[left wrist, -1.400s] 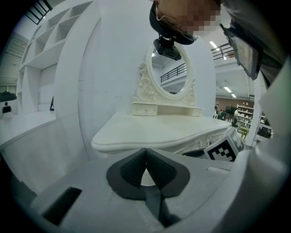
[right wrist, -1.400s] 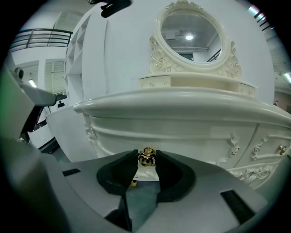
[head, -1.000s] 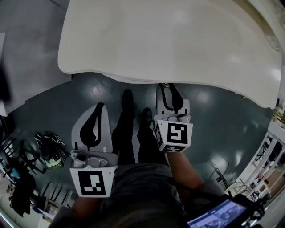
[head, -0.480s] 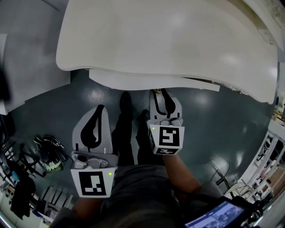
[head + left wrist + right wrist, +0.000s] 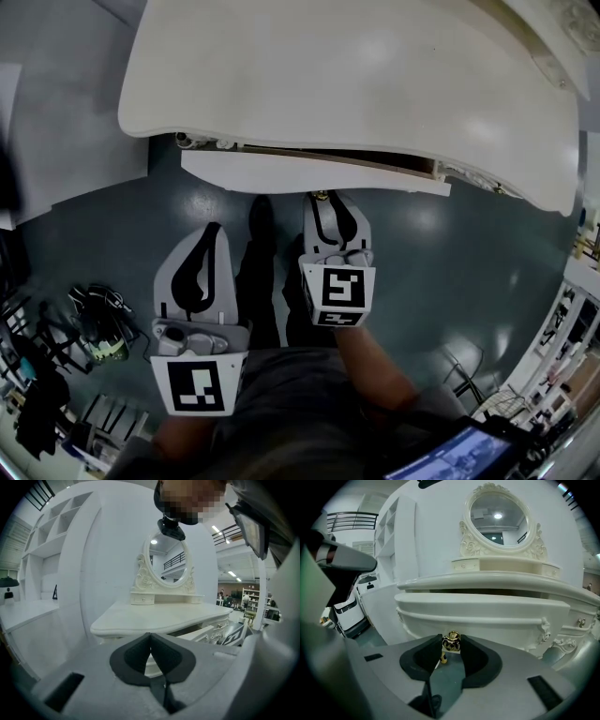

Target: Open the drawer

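Under the front edge of the dressing table [image 5: 356, 84], the drawer [image 5: 309, 174] now stands partly out. A second ago only the table's edge showed in the head view. Half a second ago a narrow white strip of the drawer front had appeared. Now the front sits clear of the top along its whole length, with a dark slot behind it. The right gripper [image 5: 330, 204] has drawn back toward the person by a matching amount. Its jaws pinch the gold knob [image 5: 451, 642] at the middle of the drawer front, one pad pressed on either side. The left gripper [image 5: 150, 641] hangs to the side, well apart from the furniture, its jaws pressed together on nothing.

Finding: opening is under way but not complete. A further straight pull looks needed.

Contents: the exposed slot is narrow and shadowed, so whether the drawer holds anything cannot be told. The small drawers [image 5: 465, 565] beneath the mirror [image 5: 499, 520] are closed, their contents hidden.
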{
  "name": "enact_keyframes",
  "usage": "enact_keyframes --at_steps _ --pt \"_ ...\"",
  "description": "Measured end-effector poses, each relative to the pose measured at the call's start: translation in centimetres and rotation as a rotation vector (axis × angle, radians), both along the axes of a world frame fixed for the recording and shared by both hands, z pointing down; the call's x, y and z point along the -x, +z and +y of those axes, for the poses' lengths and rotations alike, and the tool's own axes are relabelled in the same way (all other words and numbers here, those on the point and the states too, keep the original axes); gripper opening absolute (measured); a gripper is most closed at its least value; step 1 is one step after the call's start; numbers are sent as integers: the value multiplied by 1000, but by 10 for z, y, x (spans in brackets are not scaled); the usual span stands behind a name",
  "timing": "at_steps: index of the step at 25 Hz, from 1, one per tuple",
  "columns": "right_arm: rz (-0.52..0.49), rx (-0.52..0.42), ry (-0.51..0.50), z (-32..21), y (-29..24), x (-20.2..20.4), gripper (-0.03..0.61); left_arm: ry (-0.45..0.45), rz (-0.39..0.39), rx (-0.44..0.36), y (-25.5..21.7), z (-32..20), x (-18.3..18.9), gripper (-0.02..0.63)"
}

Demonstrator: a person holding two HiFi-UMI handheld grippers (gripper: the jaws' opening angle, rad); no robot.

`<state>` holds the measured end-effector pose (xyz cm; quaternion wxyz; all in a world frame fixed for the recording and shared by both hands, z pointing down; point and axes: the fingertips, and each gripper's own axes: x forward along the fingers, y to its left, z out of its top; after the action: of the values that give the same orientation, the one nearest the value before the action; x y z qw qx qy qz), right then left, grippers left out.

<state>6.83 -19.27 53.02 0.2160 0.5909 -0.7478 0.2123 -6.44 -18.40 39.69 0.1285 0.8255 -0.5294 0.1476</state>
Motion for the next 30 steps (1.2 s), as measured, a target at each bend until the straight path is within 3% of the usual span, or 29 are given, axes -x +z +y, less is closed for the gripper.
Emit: enact_keyframes --at_steps 22,30 --pt "-19 -15 -127 41 2 8 121 -104 -24 -83 -34 65 -25 15" --pt "-18 -11 -147 53 3 13 121 -133 -50 -72 -38 87 -13 15"
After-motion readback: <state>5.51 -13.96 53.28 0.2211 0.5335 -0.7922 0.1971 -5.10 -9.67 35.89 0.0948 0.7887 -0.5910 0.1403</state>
